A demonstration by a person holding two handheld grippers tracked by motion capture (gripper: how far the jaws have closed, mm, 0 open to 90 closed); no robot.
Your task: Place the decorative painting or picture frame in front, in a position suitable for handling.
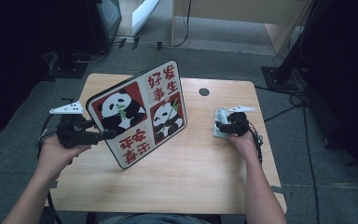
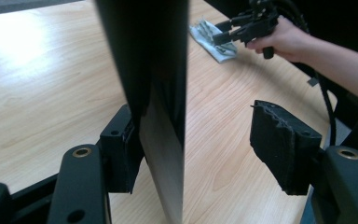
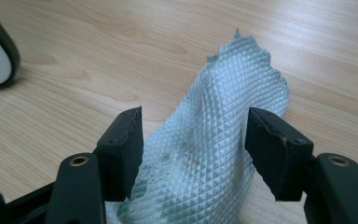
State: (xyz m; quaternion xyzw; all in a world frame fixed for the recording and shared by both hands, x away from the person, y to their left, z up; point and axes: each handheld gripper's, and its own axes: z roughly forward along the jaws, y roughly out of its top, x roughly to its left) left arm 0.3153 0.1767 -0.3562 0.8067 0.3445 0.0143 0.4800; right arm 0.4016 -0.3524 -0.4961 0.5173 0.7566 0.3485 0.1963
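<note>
Left side: the left gripper holds its fingers spread around the lower left edge of the panda board. In the left gripper view the board's dark edge runs up between them, lying against the near finger, while the far finger stands well apart from it. So the board is between the fingers but not clamped; they read as open. The board stands tilted on the tabletop, one lower corner down, printed face toward the person, long edge rising up and away to the right.

Right side: the right gripper sits over the pale blue textured cloth, near the right rim of the tabletop and well apart from the board. In the right gripper view the cloth humps up between the two fingers, its length running straight ahead along the gripper's line. Neither pad visibly presses it: open, cloth between.

Judgement: the right hand is by far the nearer to the cloth. Closing on the cloth's raised fold looks like the next move.
</note>
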